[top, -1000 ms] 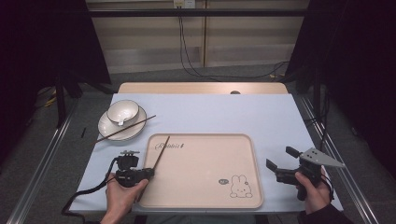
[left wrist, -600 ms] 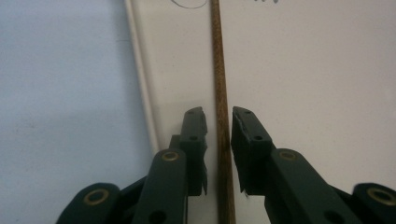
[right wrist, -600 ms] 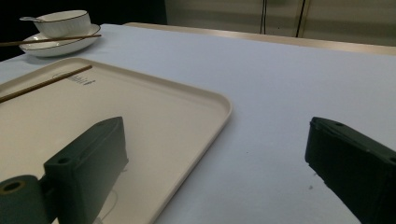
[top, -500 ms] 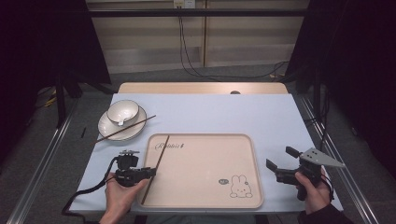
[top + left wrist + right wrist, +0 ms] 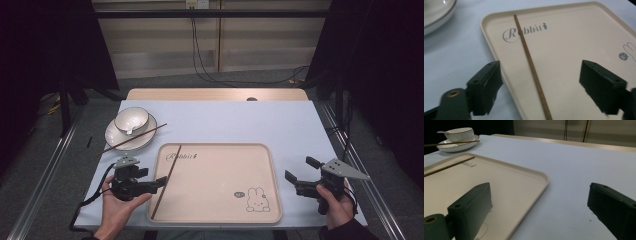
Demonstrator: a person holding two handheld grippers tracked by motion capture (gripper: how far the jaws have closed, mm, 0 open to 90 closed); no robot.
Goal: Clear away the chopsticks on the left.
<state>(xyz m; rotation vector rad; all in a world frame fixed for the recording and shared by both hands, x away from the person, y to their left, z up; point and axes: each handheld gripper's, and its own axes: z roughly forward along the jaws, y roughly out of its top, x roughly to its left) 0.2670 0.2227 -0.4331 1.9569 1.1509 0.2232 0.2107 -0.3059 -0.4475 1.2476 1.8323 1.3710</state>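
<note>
**Item: chopstick pickup, tray's left edge**

We hold the left tool [image 5: 541, 87] released, jaws astride the chopstick [image 5: 530, 65] lying on the tray [image 5: 579, 52]. We judge: centre, lower, clench gently. Right tool [image 5: 306, 176] released, right of tray.

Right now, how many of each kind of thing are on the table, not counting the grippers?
Chopsticks: 2, one on the tray, one across the plate
Trays: 1
Plates: 1
Bowls: 1
Spoons: 1, in the bowl
Total: 6
</note>
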